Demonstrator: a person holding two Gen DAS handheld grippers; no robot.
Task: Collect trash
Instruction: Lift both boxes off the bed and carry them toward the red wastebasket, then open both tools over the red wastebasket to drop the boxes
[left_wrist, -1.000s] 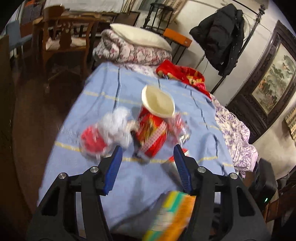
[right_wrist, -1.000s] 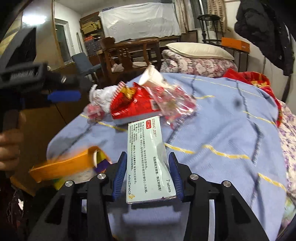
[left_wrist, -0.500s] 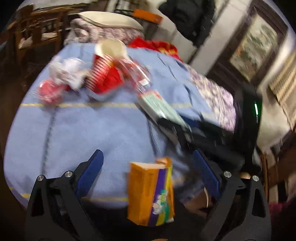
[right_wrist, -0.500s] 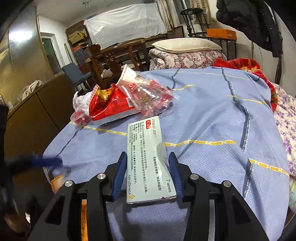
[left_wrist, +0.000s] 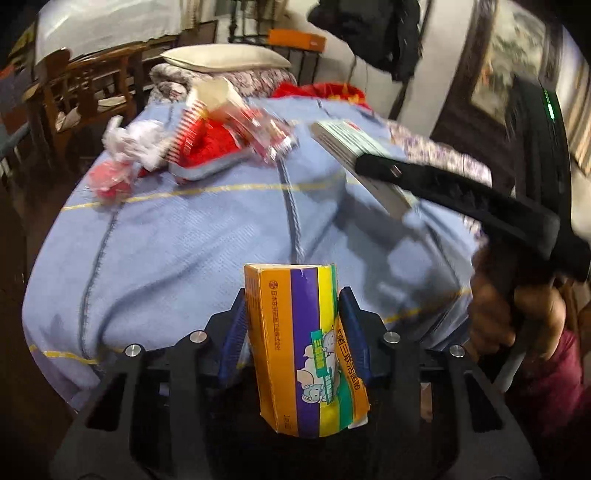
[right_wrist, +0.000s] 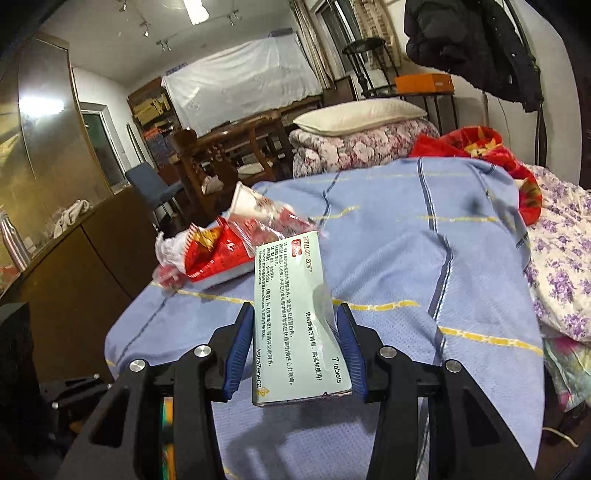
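Note:
My left gripper is shut on an orange, purple and yellow carton, held upright above the near edge of the blue bed cover. My right gripper is shut on a pale green flat medicine box; the same box shows in the left wrist view, held over the bed's right side. A pile of trash lies at the bed's left: a red snack bag, a paper cup, crumpled white paper and a clear red wrapper.
A dark wooden cabinet stands left of the bed. Folded floral quilts and a pillow lie at the bed's far end, with a red blanket. Wooden chairs stand beyond. A floral sheet covers the right side.
My left gripper has closed on the orange carton, which was loose between its open jaws. The right gripper still holds the green box and has lifted a little.

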